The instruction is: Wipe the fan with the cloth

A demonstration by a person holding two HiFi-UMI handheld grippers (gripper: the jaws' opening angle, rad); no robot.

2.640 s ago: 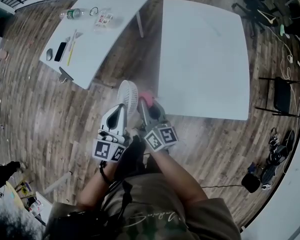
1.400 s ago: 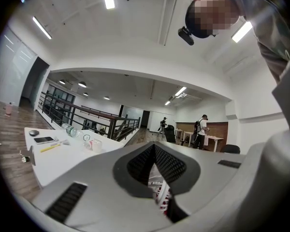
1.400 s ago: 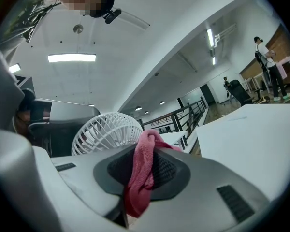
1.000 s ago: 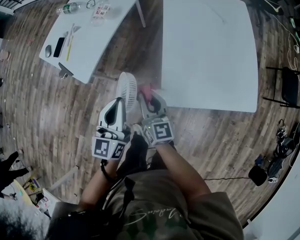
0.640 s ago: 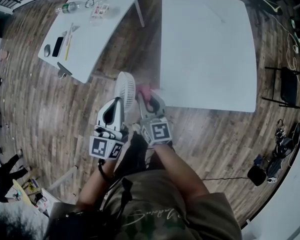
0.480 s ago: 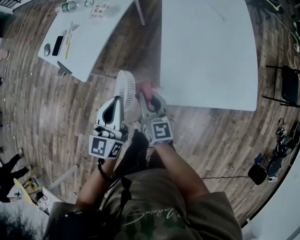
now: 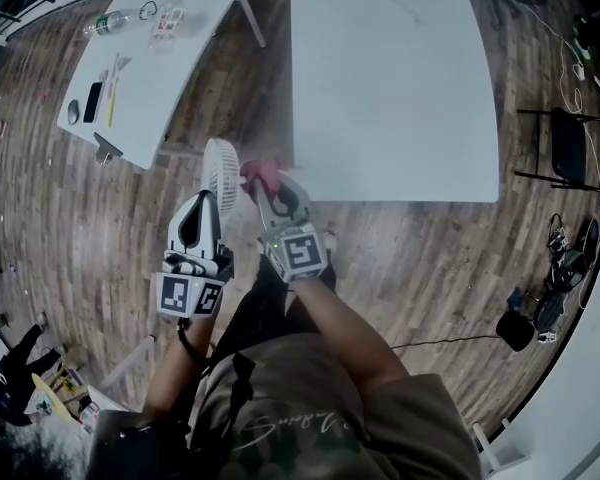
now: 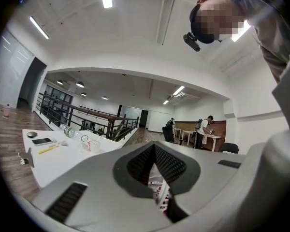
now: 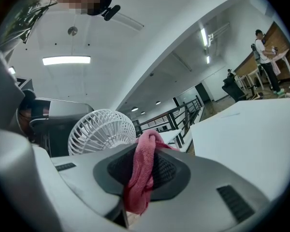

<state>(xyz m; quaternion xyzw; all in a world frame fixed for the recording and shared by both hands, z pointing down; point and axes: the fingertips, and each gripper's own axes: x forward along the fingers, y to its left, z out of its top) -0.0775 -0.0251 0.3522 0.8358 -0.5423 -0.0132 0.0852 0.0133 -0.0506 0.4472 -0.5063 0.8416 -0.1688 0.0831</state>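
The fan [image 7: 220, 171] is not on the counter [image 7: 390, 88]. It is raised in the air over the wood floor, just in front of the person, with its round grille standing on edge. The left claw [image 7: 206, 204] carries it from the near side. This most likely leaves the grille's face free and turned toward the other hand, and stops the fan sliding or tipping away when it is rubbed.

In the left gripper view that claw is pressed almost fully together on a thin white part of the fan. White ribs show in the narrow slot between the pads. Which part of the fan this is cannot be made out.

The right claw [image 7: 268, 193] sits just beside the left one, and both point level. It is partly closed and pinches the pink cloth [image 9: 141, 170] across its middle. A bunched loop of cloth stands up past the pads and a tail hangs below them. Gripped this way, the loop sticks out ahead of the claw as a soft pad, so the fabric rather than the hard pads would meet the grille.

In the right gripper view the loop sits just beside the grille's right rim, at about the same height. In the head view the cloth lies close against the fan's face. Whether it actually touches the grille cannot be told from either view. Judging by this, the wiping itself is the step in hand: one claw steadies the fan and the other brings the cloth to it.
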